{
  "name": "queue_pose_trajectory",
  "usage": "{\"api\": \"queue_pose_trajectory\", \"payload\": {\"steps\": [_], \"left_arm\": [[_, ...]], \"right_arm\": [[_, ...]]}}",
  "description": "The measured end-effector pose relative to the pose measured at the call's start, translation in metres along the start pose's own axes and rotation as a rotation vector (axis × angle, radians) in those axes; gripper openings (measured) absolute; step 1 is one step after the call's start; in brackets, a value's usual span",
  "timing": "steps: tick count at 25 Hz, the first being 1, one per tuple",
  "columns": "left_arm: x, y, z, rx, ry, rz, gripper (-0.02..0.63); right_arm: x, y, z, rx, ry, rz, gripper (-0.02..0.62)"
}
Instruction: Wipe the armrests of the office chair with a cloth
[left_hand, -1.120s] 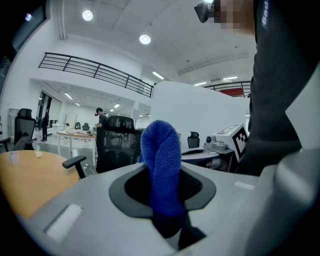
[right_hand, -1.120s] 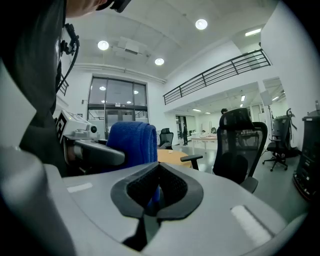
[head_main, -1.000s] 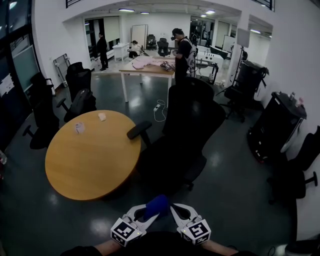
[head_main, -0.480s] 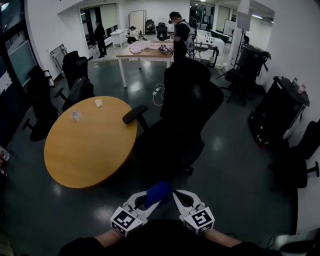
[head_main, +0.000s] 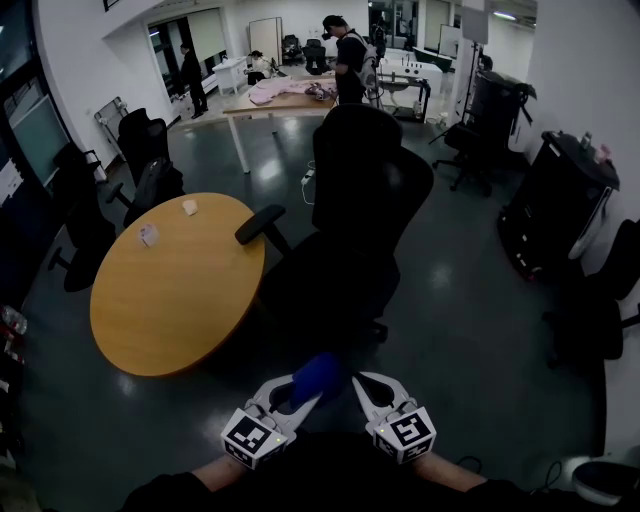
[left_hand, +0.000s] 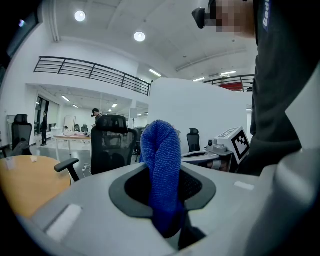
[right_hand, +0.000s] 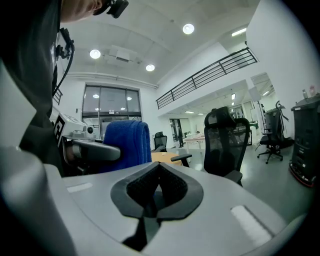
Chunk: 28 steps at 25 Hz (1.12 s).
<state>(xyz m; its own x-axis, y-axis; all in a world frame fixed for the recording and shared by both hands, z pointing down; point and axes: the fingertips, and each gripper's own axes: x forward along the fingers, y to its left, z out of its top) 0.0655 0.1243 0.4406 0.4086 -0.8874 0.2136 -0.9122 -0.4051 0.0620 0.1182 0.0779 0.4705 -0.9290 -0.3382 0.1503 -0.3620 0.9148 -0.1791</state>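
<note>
A black office chair (head_main: 350, 225) stands beside a round wooden table (head_main: 170, 300), its left armrest (head_main: 258, 225) reaching toward the table edge. Low in the head view, close to my body, my left gripper (head_main: 298, 388) is shut on a blue cloth (head_main: 318, 375) that sticks up from its jaws. In the left gripper view the blue cloth (left_hand: 161, 170) fills the jaws, with the chair (left_hand: 112, 145) and armrest (left_hand: 66, 165) well beyond. My right gripper (head_main: 360, 388) sits beside it, shut and empty. The right gripper view shows the chair (right_hand: 225, 145) ahead and the cloth (right_hand: 126, 144) at left.
Two small white items (head_main: 148, 234) lie on the table's far side. More black chairs (head_main: 140, 150) stand at left, and a black cabinet (head_main: 555, 200) at right. A person (head_main: 345, 55) stands at a far desk (head_main: 280, 100). Dark floor lies between me and the chair.
The view has shifted forward and tilted down; the chair and table sit a little nearer and lower in frame. Both grippers keep their pose, the cloth still in the left one.
</note>
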Motion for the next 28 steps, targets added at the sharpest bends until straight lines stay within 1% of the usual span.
{"api": "queue_pose_trajectory", "payload": {"steps": [3,7,12,16,21,26,28], "left_arm": [[0.004,0.004,0.002,-0.006,0.002,0.005,0.121],[0.012,0.013,-0.002,-0.016,0.006,-0.016,0.121],[0.027,0.045,-0.003,-0.041,-0.017,-0.058,0.121],[0.041,0.087,-0.002,-0.051,-0.029,-0.092,0.121],[0.048,0.152,0.010,0.008,-0.046,-0.143,0.121],[0.043,0.216,0.029,0.031,-0.083,-0.161,0.121],[0.040,0.242,0.029,0.060,-0.068,-0.163,0.121]], "right_arm": [[0.001,-0.007,-0.003,0.013,0.004,-0.005,0.005],[0.010,-0.012,-0.007,0.018,0.022,-0.021,0.005],[0.034,-0.030,-0.016,0.012,0.061,-0.071,0.005],[0.069,-0.040,-0.008,0.015,0.090,-0.118,0.005],[0.138,-0.047,0.010,-0.012,0.102,-0.151,0.005],[0.204,-0.049,0.028,-0.032,0.113,-0.175,0.005],[0.227,-0.044,0.037,-0.043,0.122,-0.178,0.005]]}}
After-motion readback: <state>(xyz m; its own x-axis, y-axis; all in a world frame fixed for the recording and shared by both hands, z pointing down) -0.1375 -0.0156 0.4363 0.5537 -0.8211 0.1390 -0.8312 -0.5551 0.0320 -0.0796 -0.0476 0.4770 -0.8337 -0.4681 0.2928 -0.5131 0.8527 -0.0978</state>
